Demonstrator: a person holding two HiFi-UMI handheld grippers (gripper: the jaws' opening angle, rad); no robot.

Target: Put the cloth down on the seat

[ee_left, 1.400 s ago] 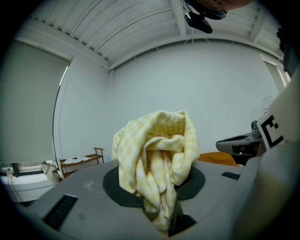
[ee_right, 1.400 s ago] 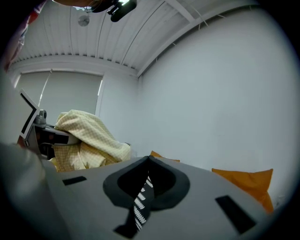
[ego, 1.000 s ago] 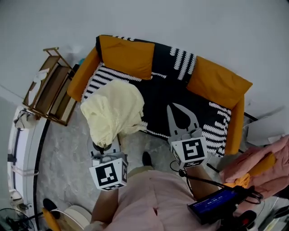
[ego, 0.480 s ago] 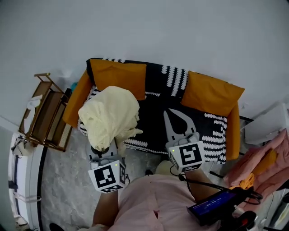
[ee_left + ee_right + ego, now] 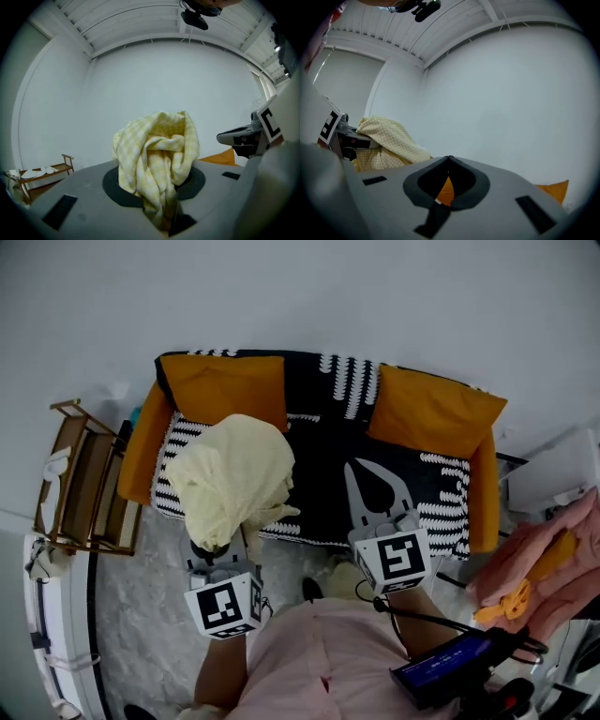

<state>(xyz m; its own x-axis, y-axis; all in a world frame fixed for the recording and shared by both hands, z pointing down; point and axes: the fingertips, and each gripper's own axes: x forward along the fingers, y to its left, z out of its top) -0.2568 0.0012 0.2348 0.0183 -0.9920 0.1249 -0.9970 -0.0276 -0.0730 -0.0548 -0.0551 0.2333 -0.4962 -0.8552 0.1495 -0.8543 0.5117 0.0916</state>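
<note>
Both grippers have swung with the person over the last second, so the small sofa with its black-and-white patterned cover (image 5: pixel 323 442) now lies squarer across the head view and a little nearer, while the wooden side rack (image 5: pixel 80 488) has slid towards the left edge. Neither grip has changed.

The left gripper (image 5: pixel 225 551) is clenched on the pale yellow checked cloth (image 5: pixel 234 474). In the left gripper view a twisted neck of the fabric is pinched low down between the grey fingers (image 5: pixel 89 197), and the rest billows up and forward as a loose bundle that hides the fingertips from above. Holding it by this one gathered neck keeps the bulk off the floor and, I judge, lets it drop as a heap once the pinch opens.

Seen from the head, the bundle hangs in the air over the left half of the seat, just in front of the left orange back cushion (image 5: pixel 225 390), and I judge it is not yet resting on the cover.

The right gripper (image 5: pixel 359 468) is closed with nothing in it: its tips meet, and only orange upholstery shows through the gap behind them. It hovers over the seat's middle, apart from the cloth, probably kept clear so the left side can work alone
</note>
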